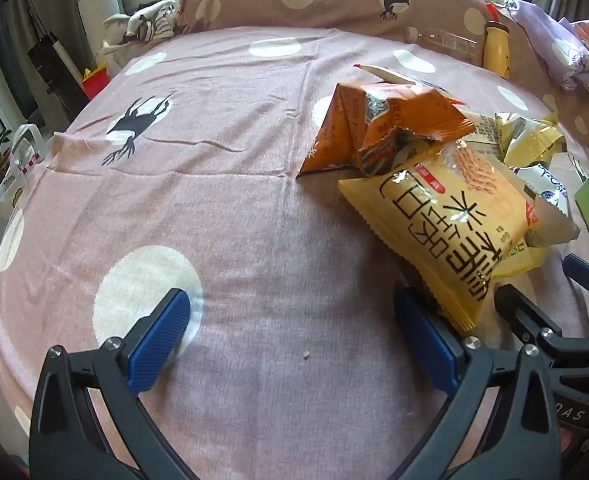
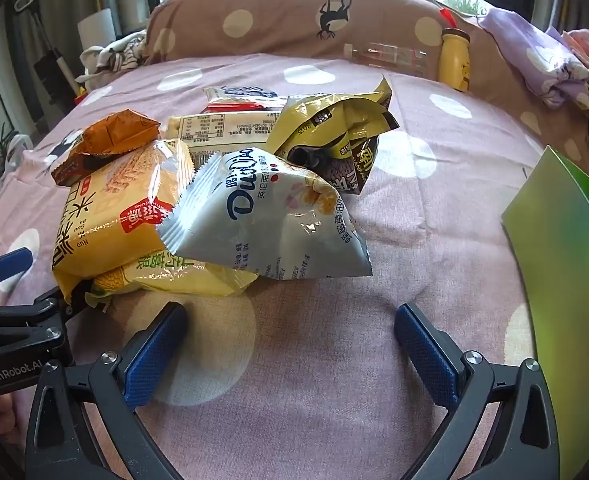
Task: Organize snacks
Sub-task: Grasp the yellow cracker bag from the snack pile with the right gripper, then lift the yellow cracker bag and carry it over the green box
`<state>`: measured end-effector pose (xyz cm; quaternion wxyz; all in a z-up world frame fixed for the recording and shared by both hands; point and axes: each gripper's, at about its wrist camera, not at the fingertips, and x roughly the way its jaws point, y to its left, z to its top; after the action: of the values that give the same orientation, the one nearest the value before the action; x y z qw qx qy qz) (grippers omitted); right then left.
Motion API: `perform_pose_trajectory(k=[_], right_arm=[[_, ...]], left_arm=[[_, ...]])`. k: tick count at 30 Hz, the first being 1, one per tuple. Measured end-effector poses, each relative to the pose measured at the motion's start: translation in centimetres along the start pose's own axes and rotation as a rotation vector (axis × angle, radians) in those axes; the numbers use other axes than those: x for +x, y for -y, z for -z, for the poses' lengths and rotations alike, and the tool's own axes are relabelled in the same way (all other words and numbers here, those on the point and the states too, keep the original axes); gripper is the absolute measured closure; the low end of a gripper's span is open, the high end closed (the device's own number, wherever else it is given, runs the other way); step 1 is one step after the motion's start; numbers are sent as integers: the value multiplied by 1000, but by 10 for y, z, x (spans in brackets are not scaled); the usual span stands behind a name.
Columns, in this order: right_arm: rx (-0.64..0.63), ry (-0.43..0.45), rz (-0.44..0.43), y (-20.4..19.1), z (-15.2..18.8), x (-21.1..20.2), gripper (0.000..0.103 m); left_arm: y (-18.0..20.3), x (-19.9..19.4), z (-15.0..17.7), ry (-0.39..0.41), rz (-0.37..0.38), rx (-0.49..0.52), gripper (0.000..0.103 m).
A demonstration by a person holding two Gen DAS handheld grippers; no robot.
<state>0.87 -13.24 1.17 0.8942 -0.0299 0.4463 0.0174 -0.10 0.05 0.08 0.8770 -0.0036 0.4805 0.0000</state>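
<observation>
A pile of snack packs lies on the pink dotted bedsheet (image 1: 214, 208). A big yellow pack with black characters (image 1: 450, 220) lies at the pile's near edge, also in the right wrist view (image 2: 106, 220). An orange pack (image 1: 374, 128) lies behind it. A white-blue pack (image 2: 270, 220) and an olive-brown pack (image 2: 334, 136) lie beside it. My left gripper (image 1: 290, 320) is open and empty, its right finger (image 1: 426, 332) touching the yellow pack's corner. My right gripper (image 2: 290, 336) is open and empty, just in front of the white-blue pack.
A green box (image 2: 562, 248) stands at the right. A pillow (image 2: 294, 16) lies at the bed's head with a yellow bottle (image 2: 454, 60) and a clear bottle (image 2: 390, 56) before it. Purple bedding (image 2: 542, 56) is bunched at far right. Room clutter is left of the bed.
</observation>
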Motion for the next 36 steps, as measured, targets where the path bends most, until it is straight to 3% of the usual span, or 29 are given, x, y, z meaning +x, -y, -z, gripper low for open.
perform_pose_trajectory(k=[3,6,8,9,11,12,14,15,17,19,20,24,29,36], right_arm=[[16,-25,-2,-3,1,-7,0],[57,-14,-59,3,3,-24,0],[76,32,-85,5,3,-41,0],[85,60,-100,6,1,-51,0],[111,91,-138,9,-4,-67,0],[134,106,-169,10,-9,-75,0],[157,127,-224,10,-21,-86,2],[159,143,-264,8,-29,-90,8],[159,138,-331,4,-44,-90,17],[159,96,-387,-3,-61,-81,35],[155,81,-401,-8,-69,-76,39],[139,-9,-408,-24,-91,-43,43],[118,-111,-385,-34,-90,-10,43],[64,-142,-347,-44,-82,6,42]], left_arm=[[-2,-7,3,-22,10,4,1],[-6,-17,5,-34,39,-19,6],[-14,-28,4,-11,64,-40,7],[-12,-30,-1,36,73,-46,8],[-16,-42,-5,57,142,-89,10],[-18,-45,-6,80,173,-110,14],[-23,-49,-13,100,273,-174,32],[-27,-49,-15,107,332,-213,41],[-26,-44,-20,77,380,-251,43],[-23,-44,-22,63,417,-254,48],[-21,-45,-23,61,422,-252,48],[-15,-40,-24,63,440,-217,49],[-11,-28,-21,27,483,-241,66],[-4,-26,-23,36,467,-226,69]])
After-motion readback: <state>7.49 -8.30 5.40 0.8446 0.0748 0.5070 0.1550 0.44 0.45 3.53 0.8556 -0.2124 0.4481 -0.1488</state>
